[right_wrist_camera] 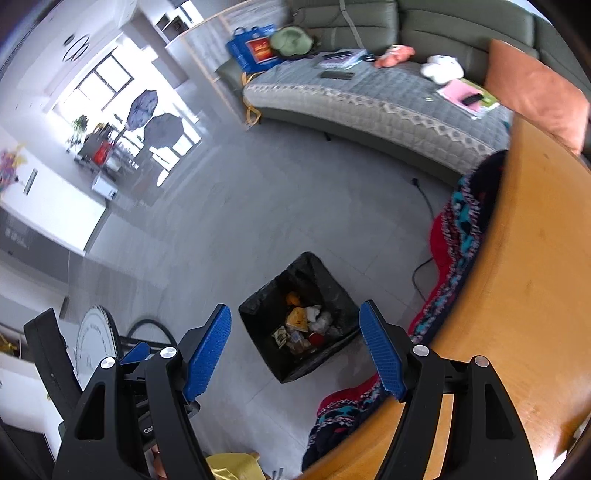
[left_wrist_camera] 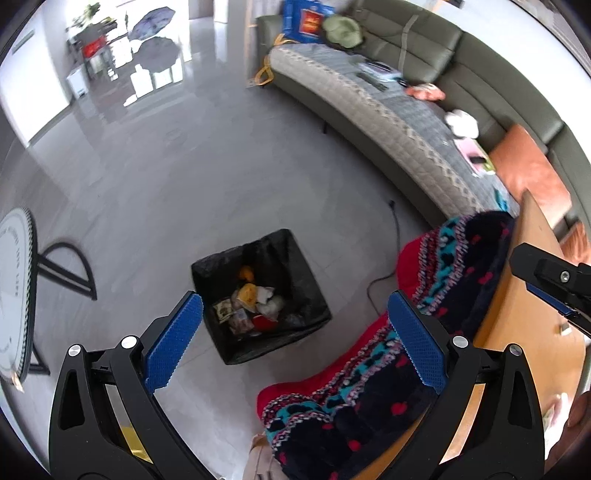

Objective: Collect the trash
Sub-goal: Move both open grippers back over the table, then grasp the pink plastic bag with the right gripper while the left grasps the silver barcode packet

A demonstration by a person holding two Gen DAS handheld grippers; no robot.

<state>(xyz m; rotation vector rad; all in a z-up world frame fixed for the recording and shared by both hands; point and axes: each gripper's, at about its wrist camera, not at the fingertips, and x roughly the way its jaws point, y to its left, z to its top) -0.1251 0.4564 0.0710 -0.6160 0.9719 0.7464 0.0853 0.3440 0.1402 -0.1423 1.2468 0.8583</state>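
Nearest, the left gripper (left_wrist_camera: 295, 332) and right gripper (right_wrist_camera: 295, 347) point steeply down, each with blue pads spread apart and nothing between them. Below, on the grey tiled floor (left_wrist_camera: 147, 184), stands the black-lined trash bin (left_wrist_camera: 260, 295), holding wrappers and crumpled paper. A patterned blanket (left_wrist_camera: 461, 266) hangs off the wooden table (right_wrist_camera: 517, 277) beside it. Farther back runs the green sofa (left_wrist_camera: 424, 40).

- One black-lined trash bin (left_wrist_camera: 260, 291), centre frame
- Two open umbrellas (left_wrist_camera: 153, 22), upper left
- One sofa (left_wrist_camera: 424, 40), top
- One orange cushion (left_wrist_camera: 528, 173), right
- One wooden table (right_wrist_camera: 535, 277), right
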